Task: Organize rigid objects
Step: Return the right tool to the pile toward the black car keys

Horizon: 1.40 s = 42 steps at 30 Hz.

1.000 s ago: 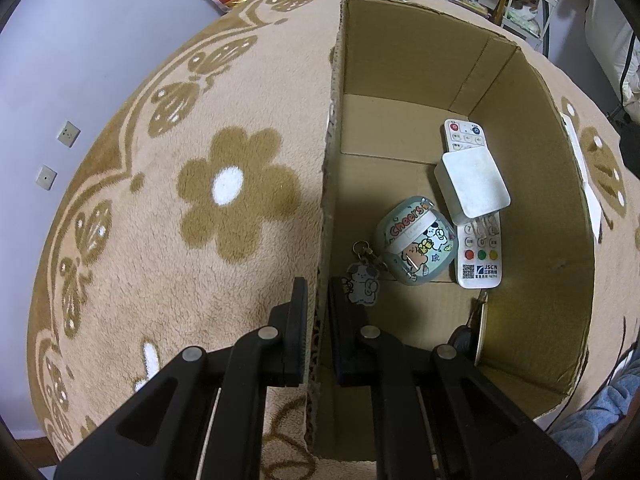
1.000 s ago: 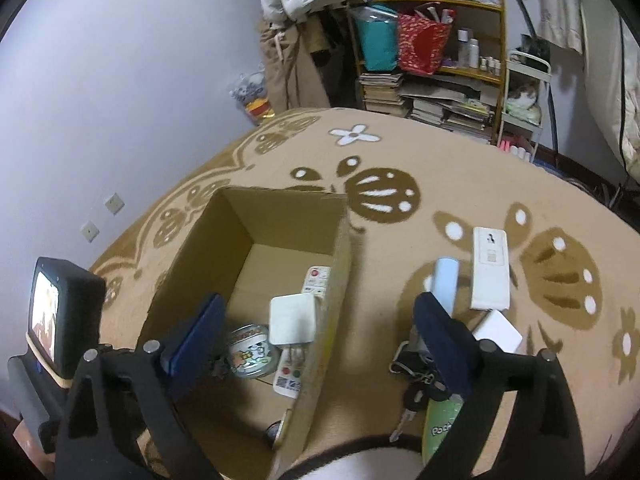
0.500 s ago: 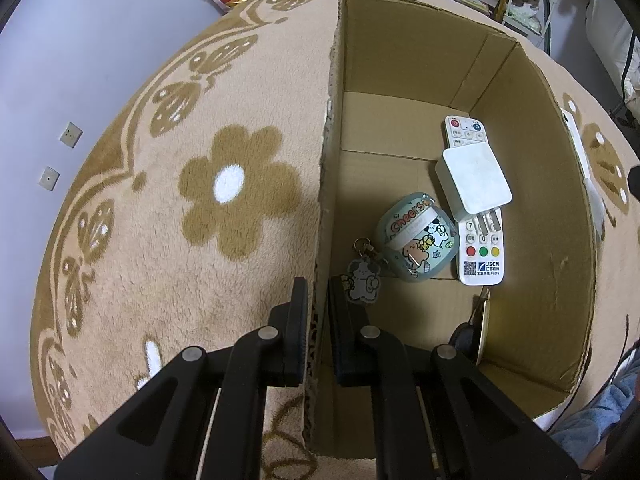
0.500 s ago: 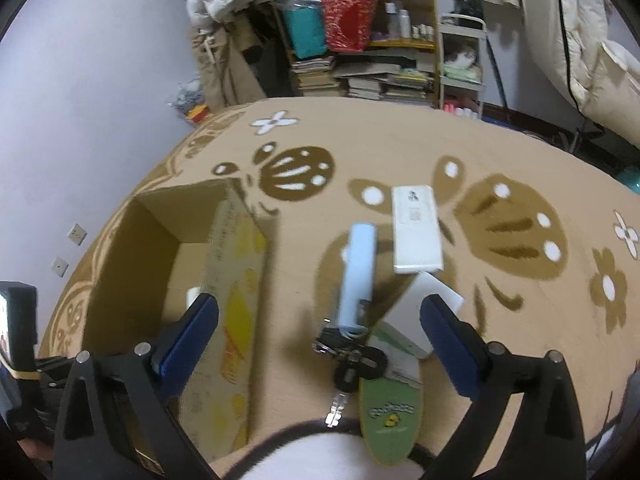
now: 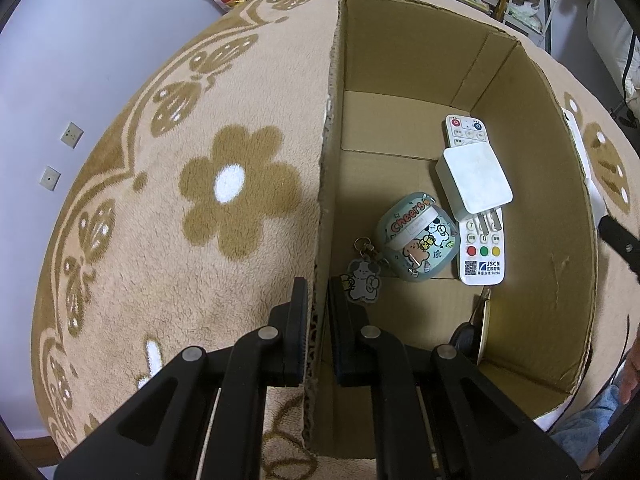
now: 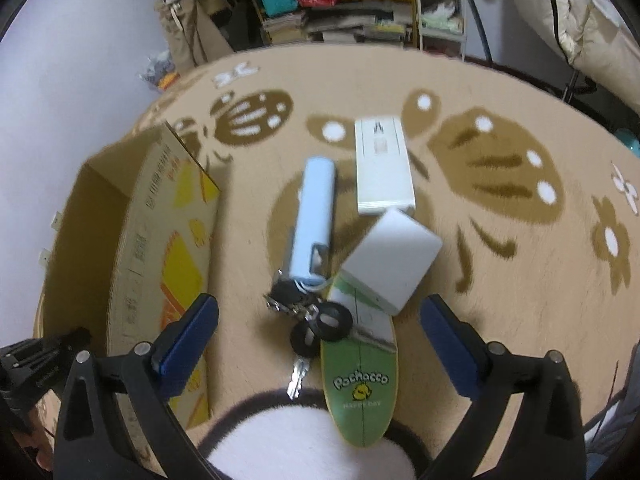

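Note:
My left gripper is shut on the near left wall of the cardboard box. Inside the box lie a white remote, a white charger on top of it, a cartoon earbud case with a keychain charm, and a dark item in the near corner. My right gripper hangs open above the rug, over a bunch of keys. Beside the keys lie a light blue power bank, a green Pochacco board, a white square box and a white rectangular device.
The box stands left of the loose items in the right wrist view, its printed side facing them. A beige flower-patterned rug covers the floor. Cluttered shelves stand at the far wall. A person's sleeve shows at the lower right.
My right gripper has swung away from the box to the right and sunk toward the loose items, which now look larger and centred. The left gripper has stayed clamped on the box wall.

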{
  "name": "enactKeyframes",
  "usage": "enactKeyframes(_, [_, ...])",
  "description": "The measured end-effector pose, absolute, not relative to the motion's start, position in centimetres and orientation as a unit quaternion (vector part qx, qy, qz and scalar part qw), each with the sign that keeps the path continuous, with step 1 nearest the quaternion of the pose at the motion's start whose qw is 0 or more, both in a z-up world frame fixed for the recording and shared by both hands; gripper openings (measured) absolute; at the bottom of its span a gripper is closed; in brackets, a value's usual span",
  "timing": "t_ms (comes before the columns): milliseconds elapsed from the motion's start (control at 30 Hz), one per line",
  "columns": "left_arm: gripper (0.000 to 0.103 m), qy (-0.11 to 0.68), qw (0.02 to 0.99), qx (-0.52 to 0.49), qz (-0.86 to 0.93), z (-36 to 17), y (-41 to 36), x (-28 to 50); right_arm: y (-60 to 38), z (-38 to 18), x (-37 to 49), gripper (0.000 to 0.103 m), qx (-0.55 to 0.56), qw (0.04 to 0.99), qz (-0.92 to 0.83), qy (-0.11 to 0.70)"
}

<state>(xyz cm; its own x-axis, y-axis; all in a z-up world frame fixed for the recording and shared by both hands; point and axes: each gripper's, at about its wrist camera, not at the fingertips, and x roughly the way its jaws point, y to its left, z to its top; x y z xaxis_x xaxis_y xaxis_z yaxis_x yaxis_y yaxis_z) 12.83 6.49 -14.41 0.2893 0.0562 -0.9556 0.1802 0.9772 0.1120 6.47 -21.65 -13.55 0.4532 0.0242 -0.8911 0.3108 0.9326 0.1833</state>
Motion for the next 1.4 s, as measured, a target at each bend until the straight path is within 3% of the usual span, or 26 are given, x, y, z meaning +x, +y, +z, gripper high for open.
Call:
enactKeyframes(367, [0.01,0.597,0.795,0.099,-0.039,-14.5,6.4,12.9,-21.5,-15.9,6.6,0.103,0.148,0.819,-0.084,0.547])
enactKeyframes(467, [0.01,0.597,0.795,0.1,-0.039,-14.6,6.5,12.9,-21.4,-16.0,6.7,0.093,0.15,0.815,-0.075,0.554])
enactKeyframes(833, [0.01,0.599,0.794,0.095,-0.04,-14.7,6.7,13.1,-21.4,-16.6,7.7,0.087,0.183,0.811,-0.047,0.554])
enactKeyframes(900, [0.01,0.599,0.794,0.095,-0.041,-14.7,6.7,13.1,-21.4,-16.6,7.9,0.059,0.191,0.818,-0.036,0.542])
enactKeyframes(1400, [0.01,0.601,0.792,0.097,-0.04,-14.7,6.7,13.1,-20.5,-17.9,9.4,0.058,0.191,0.824,-0.006,0.533])
